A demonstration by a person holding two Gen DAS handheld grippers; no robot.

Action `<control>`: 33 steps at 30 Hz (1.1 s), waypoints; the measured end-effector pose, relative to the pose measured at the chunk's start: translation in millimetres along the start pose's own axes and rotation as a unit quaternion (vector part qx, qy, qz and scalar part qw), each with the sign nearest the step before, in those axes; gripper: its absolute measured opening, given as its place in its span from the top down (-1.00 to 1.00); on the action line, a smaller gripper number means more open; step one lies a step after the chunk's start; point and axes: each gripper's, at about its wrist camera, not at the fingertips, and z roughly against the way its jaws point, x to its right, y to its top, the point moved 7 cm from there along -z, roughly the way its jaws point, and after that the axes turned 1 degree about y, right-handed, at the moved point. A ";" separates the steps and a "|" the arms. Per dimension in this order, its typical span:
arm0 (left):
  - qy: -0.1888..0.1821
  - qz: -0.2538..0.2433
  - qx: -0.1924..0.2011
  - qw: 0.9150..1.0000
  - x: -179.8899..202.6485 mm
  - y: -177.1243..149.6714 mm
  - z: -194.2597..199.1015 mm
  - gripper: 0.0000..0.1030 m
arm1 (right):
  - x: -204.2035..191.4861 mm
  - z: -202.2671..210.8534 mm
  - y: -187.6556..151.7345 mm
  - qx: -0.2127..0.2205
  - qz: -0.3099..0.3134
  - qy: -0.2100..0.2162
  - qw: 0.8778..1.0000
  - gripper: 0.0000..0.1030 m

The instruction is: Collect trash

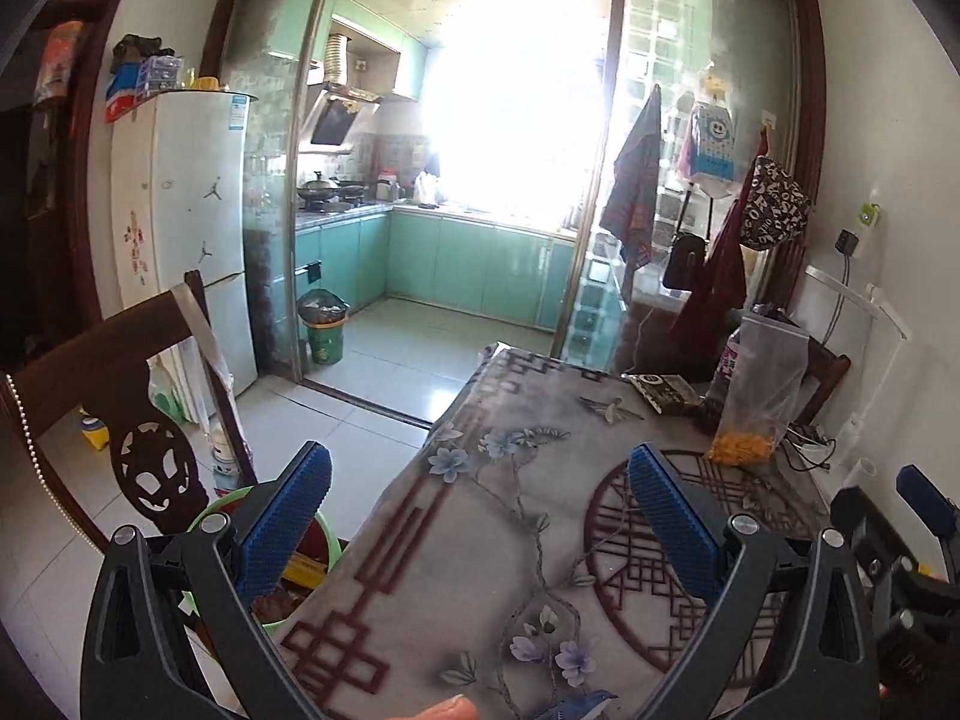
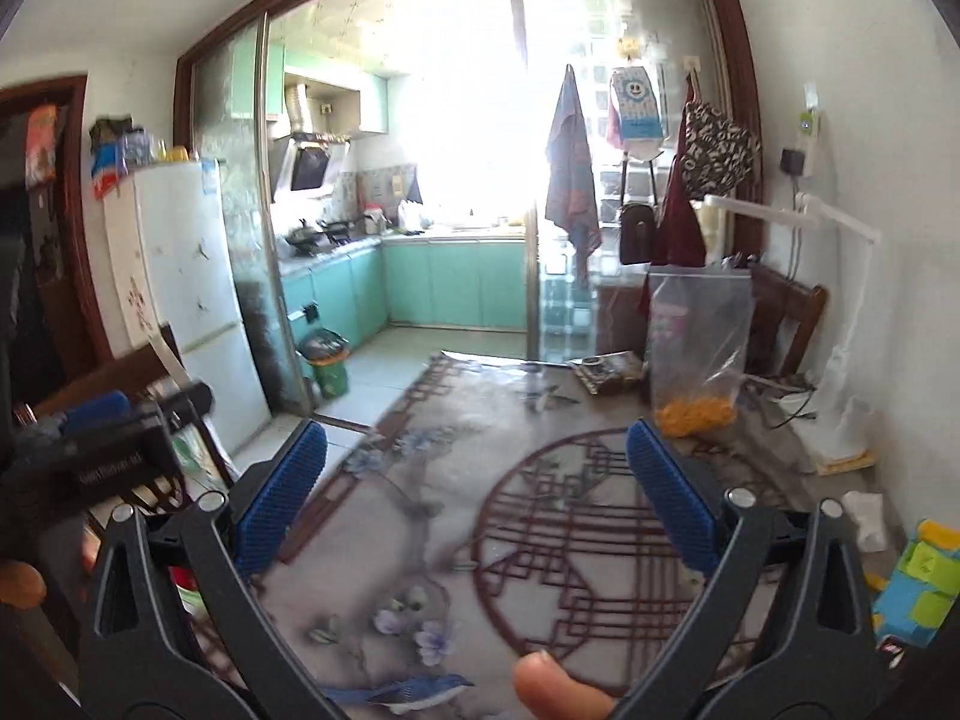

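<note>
both grippers, left gripper point(image 1: 480, 516) and right gripper point(image 2: 477, 480), hover with jaws wide apart and nothing between them. on the surface point(image 2: 480, 420) a dark wrapper point(image 2: 606, 373) lies at 1 o'clock, beside a clear bag point(image 2: 699, 348) with orange bits in its bottom; crumpled white paper point(image 2: 864, 519) sits at 3 o'clock. so trash remains on the surface. the bin point(image 1: 324, 330), at 11 o'clock on the kitchen floor, looks lined and partly full, though blurred. a green basin point(image 1: 318, 531) sits below the surface's edge.

We see a dark crumpled wrapper point(image 1: 665, 391) lying flat on the table's far end point(image 1: 540, 372), just beside an upright clear bag of orange snacks point(image 1: 757, 387).
</note>
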 end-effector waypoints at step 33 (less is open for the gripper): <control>0.041 -0.024 -0.034 0.998 17.9 -4.6 -4.9 -0.85 | 29.4 -23.5 -22.2 -0.057 -0.038 -0.014 0.998 -0.91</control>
